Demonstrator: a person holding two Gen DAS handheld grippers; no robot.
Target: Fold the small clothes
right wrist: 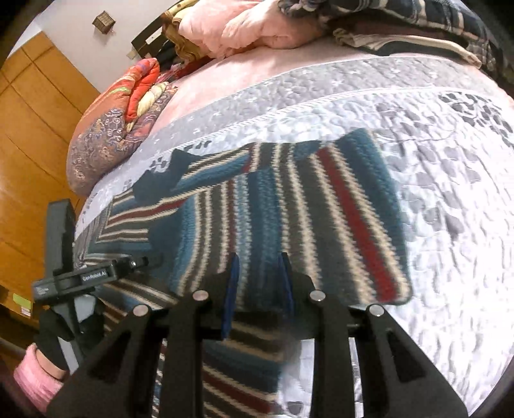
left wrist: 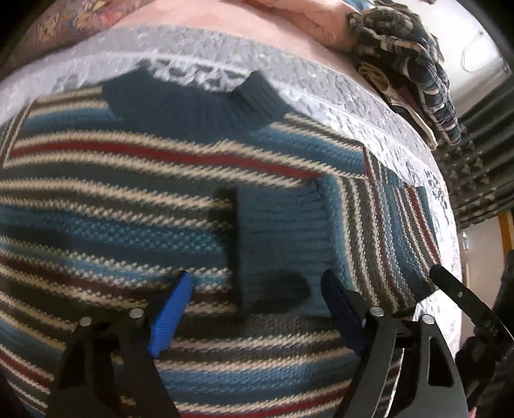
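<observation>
A knitted sweater (left wrist: 128, 180) with teal, cream, grey and red stripes lies flat on the grey quilt (left wrist: 321, 93). Its teal collar (left wrist: 180, 106) points away. One sleeve is folded across the chest, and its teal cuff (left wrist: 279, 225) lies in the middle. My left gripper (left wrist: 257, 292) hovers over that cuff, open wide, with nothing between its blue pads (left wrist: 173, 312). In the right wrist view the sweater (right wrist: 321, 209) lies sideways. My right gripper (right wrist: 258, 286) hangs over its lower part, narrowly open and empty. A gloved hand holds the left gripper (right wrist: 96, 273) at the left.
A plaid garment pile (left wrist: 411, 64) and pink bedding (right wrist: 257, 25) lie at the far side of the bed. A floral duvet (right wrist: 112, 128) sits at the far left, with wooden cupboards (right wrist: 32, 128) behind it. Bare quilt (right wrist: 449, 225) stretches right of the sweater.
</observation>
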